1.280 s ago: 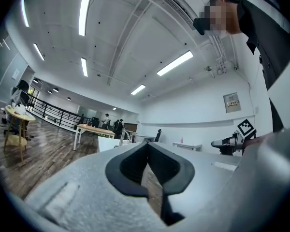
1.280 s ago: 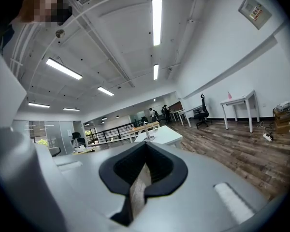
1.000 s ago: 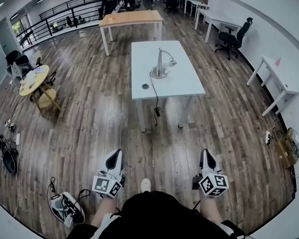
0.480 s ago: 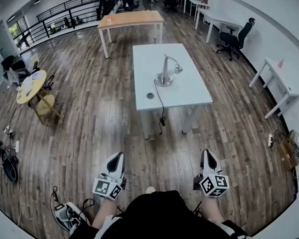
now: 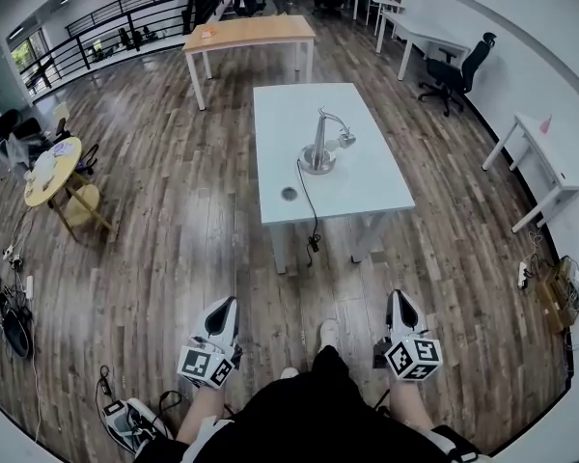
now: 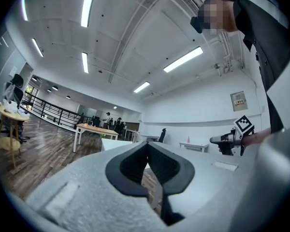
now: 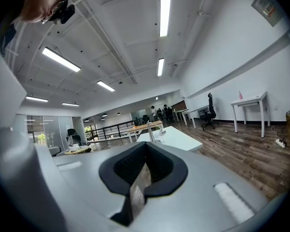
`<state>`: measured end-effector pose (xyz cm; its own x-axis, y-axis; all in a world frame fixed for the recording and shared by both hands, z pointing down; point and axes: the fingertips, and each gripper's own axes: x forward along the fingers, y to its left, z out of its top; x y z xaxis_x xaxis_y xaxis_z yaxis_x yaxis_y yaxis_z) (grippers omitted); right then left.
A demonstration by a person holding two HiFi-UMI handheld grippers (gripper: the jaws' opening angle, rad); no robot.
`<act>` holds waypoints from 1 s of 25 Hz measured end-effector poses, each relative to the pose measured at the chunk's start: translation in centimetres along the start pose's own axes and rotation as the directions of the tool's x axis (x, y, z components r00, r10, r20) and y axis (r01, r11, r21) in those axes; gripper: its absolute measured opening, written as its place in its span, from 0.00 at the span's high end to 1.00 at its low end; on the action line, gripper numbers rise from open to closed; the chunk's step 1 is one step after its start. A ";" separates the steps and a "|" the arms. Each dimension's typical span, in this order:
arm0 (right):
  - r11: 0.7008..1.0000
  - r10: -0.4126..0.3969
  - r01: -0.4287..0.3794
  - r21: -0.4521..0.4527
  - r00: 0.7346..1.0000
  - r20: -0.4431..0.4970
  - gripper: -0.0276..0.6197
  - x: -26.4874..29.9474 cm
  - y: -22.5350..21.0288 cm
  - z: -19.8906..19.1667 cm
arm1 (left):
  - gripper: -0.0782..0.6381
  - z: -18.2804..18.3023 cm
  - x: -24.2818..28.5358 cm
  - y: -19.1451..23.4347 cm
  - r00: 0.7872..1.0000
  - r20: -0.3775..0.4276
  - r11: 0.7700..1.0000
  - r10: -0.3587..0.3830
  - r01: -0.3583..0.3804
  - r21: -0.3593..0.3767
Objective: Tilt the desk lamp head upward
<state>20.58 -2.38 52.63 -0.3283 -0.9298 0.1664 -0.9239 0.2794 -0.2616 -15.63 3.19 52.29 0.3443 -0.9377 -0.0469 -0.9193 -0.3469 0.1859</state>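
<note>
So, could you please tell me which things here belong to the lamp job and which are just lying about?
Job: desk lamp, white table under it, left gripper, right gripper.
Lying about: wooden table, round yellow table, office chair, shoes.

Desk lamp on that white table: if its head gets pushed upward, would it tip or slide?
Probably not tip: the desk lamp stands on a wide round base under a slim neck. It might slide on the smooth white table. Its cord looks slack, so unlikely to tug.

An open-plan office: white desks (image 5: 323, 148), swivel chairs (image 5: 460, 70), wood floor (image 5: 174, 220), ceiling strip lights (image 7: 165, 4).
</note>
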 end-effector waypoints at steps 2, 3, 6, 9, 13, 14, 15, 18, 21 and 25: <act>1.000 0.014 -0.014 -0.006 1.000 0.003 0.95 1.7 -0.4 0.5 | 0.89 0.0 1.4 0.5 1.000 0.003 1.000 0.015 -0.015 0.003; 1.000 0.022 -0.022 -0.008 1.000 0.004 0.95 2.7 -0.7 0.7 | 0.89 -0.1 2.1 0.7 1.000 0.005 1.000 0.023 -0.023 0.005; 0.999 0.042 -0.041 -0.017 0.999 0.005 0.95 5.4 -2.0 1.7 | 0.89 -0.6 4.6 1.3 0.999 0.004 0.999 0.052 -0.052 0.004; 0.998 0.055 -0.055 -0.019 0.998 0.012 0.95 8.3 -3.5 2.9 | 0.89 -0.4 7.6 1.3 0.999 0.005 0.999 0.054 -0.054 0.002; 0.998 0.063 -0.063 -0.013 0.998 0.027 0.95 12.0 -5.6 4.4 | 0.89 0.0 11.6 1.2 0.999 0.018 0.999 0.038 -0.038 0.009; 0.998 0.066 -0.066 -0.009 0.997 0.029 0.95 12.9 -6.1 4.7 | 0.89 0.2 12.6 1.2 0.999 0.023 0.999 0.038 -0.038 0.013; 0.998 0.069 -0.069 -0.005 0.997 0.031 0.95 13.7 -6.7 5.0 | 0.89 0.3 13.5 1.2 0.999 0.027 0.999 0.040 -0.040 0.017; 0.997 0.076 -0.076 0.009 0.997 0.033 0.95 15.9 -8.6 5.7 | 0.89 0.6 16.3 1.1 0.998 0.031 0.998 0.049 -0.050 0.025; 0.997 0.077 -0.078 0.028 0.996 0.032 0.95 17.8 -10.7 6.6 | 0.89 0.5 18.7 0.8 0.998 0.025 0.998 0.065 -0.065 0.023; 0.995 0.095 -0.097 0.040 0.995 0.032 0.95 19.9 -13.0 7.6 | 0.89 -0.1 21.9 0.5 0.996 0.022 0.996 0.090 -0.090 0.024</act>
<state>27.57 -26.36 52.07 -0.4083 -0.9062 0.1099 -0.8793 0.3582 -0.3138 -8.54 -17.53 51.42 0.2560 -0.9653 -0.0520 -0.9510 -0.2611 0.1657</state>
